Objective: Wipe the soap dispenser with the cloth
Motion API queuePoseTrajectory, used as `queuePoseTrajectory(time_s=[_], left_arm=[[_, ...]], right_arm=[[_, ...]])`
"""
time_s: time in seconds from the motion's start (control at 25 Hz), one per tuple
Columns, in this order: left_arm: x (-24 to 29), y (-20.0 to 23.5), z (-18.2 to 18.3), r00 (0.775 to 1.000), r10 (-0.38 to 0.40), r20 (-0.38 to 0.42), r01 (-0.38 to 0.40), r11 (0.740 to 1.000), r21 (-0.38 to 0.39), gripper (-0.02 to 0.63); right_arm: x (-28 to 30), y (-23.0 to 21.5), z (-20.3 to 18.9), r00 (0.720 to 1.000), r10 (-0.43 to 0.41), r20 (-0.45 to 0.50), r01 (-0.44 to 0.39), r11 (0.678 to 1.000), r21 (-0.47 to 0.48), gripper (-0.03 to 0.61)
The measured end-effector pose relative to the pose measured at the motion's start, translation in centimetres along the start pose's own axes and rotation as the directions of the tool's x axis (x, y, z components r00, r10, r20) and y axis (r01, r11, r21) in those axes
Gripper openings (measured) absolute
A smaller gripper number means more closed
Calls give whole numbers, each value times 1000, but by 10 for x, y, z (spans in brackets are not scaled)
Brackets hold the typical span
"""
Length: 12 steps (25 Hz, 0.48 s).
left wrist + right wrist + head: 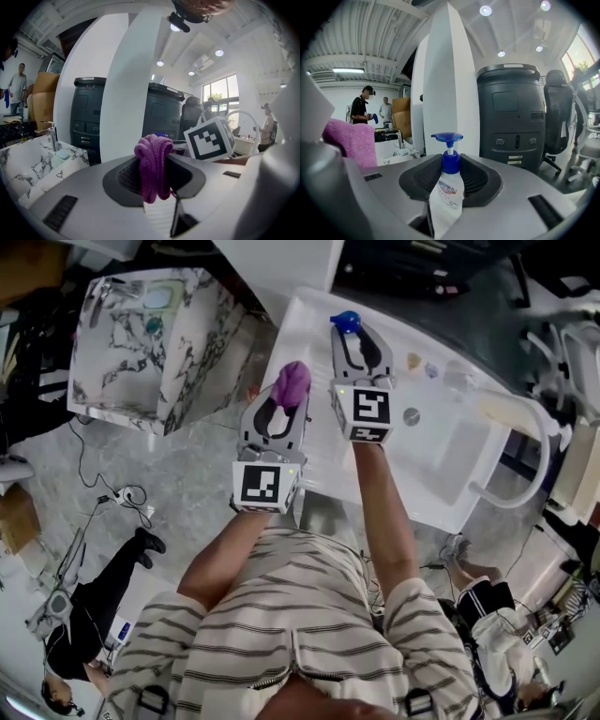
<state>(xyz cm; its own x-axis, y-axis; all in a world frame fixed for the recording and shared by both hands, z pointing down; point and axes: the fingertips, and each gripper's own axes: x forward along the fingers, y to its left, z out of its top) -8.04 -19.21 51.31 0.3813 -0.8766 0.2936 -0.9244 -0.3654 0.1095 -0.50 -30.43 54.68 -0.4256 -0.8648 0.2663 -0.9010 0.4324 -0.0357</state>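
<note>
My right gripper (354,334) is shut on the soap dispenser (446,192), a white bottle with a blue pump (345,322); it stands upright between the jaws, raised above the white tub (441,456). A bunched purple cloth (153,165) is clamped in my left gripper (289,390), which is shut on it, just to the left of the right one. In the head view the cloth (292,382) sticks out past the left jaws, a little apart from the dispenser. The cloth (348,141) also shows at the left edge of the right gripper view.
A marble-patterned sink unit (155,343) stands at the left. The tub has a curved white handrail (525,456) at the right and small items (413,361) on its rim. A white pillar (449,84) and a dark cabinet (511,117) stand ahead. People stand around.
</note>
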Motion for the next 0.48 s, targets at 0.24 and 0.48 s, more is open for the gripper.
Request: queuePoseTrajectory(time_s=[0.24, 0.48], left_arm=[[-14, -10, 13, 1000, -17, 19, 17, 1000, 18, 121], [-34, -23, 24, 998, -54, 32, 53, 998, 38, 121]], right_arm=[[-29, 5, 22, 1000, 28, 0, -28, 999, 28, 130], [-71, 15, 45, 999, 50, 5, -51, 997, 51, 130]])
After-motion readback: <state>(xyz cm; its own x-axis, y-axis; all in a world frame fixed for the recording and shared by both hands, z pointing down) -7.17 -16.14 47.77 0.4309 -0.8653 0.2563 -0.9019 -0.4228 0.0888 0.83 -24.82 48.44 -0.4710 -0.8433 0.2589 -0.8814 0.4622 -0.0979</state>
